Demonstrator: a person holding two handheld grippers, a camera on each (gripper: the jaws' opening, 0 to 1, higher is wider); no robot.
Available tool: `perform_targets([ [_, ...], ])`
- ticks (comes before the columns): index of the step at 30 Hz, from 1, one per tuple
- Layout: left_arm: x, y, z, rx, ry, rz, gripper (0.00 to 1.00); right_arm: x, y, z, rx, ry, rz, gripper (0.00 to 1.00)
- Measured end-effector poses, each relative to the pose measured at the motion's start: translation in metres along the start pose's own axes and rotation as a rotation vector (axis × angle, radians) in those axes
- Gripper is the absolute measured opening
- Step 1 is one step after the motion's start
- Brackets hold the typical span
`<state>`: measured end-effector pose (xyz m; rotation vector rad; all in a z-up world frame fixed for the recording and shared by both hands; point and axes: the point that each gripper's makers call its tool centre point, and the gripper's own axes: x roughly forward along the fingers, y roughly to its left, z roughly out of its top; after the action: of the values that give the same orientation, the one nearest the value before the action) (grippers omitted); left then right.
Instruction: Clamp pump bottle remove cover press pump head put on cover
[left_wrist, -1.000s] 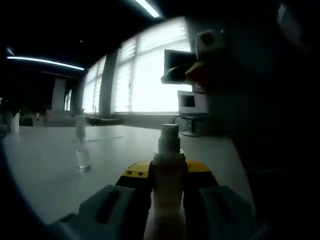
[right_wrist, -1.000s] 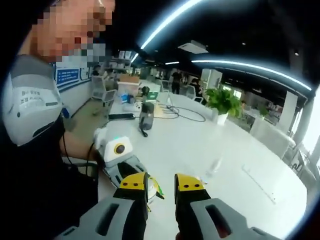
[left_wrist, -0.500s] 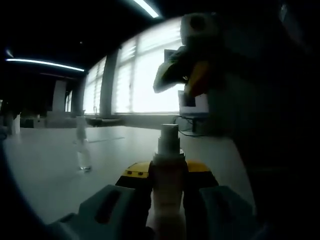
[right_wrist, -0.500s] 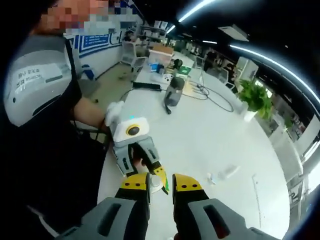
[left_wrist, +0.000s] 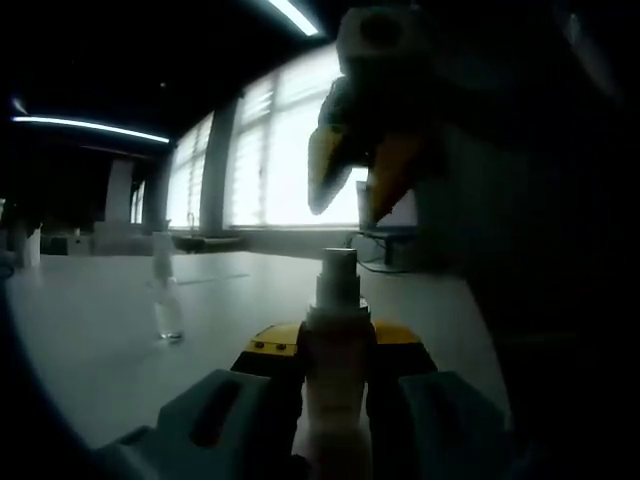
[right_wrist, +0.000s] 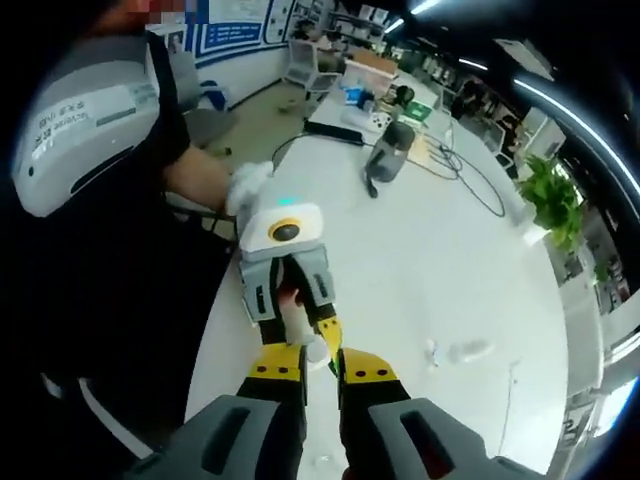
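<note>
My left gripper (left_wrist: 338, 352) is shut on the pale pump bottle (left_wrist: 338, 375), which stands upright between its jaws. The bare white pump head (left_wrist: 338, 278) sticks up above them. In the left gripper view my right gripper (left_wrist: 357, 185) hangs above the pump head, its yellow-tipped jaws pointing down, a narrow gap between them. In the right gripper view the right gripper (right_wrist: 321, 365) looks down on the left gripper (right_wrist: 306, 330) and the pump head (right_wrist: 316, 350) just past its tips. The clear cover (left_wrist: 166, 300) stands apart on the table (right_wrist: 460, 352).
The white table (right_wrist: 430, 270) stretches ahead, with a dark speaker (right_wrist: 387, 165), cables and small devices at its far end. A potted plant (right_wrist: 553, 200) stands at the right edge. The person's dark torso and sleeve (right_wrist: 90, 250) press close on the left. Bright windows (left_wrist: 270, 160) lie beyond.
My right gripper has come closer, now over the pump head, and its jaws have narrowed. The left gripper, bottle and cover have stayed put.
</note>
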<state>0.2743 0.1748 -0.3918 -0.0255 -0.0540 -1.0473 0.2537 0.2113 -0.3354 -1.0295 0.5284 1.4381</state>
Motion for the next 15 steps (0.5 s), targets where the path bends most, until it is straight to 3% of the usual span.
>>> perform_targets([
  [15,0.0,-0.001,0.0,-0.015,0.005,-0.004,0.14,0.011,0.004,-0.003,-0.165,0.128,0.128,0.0],
])
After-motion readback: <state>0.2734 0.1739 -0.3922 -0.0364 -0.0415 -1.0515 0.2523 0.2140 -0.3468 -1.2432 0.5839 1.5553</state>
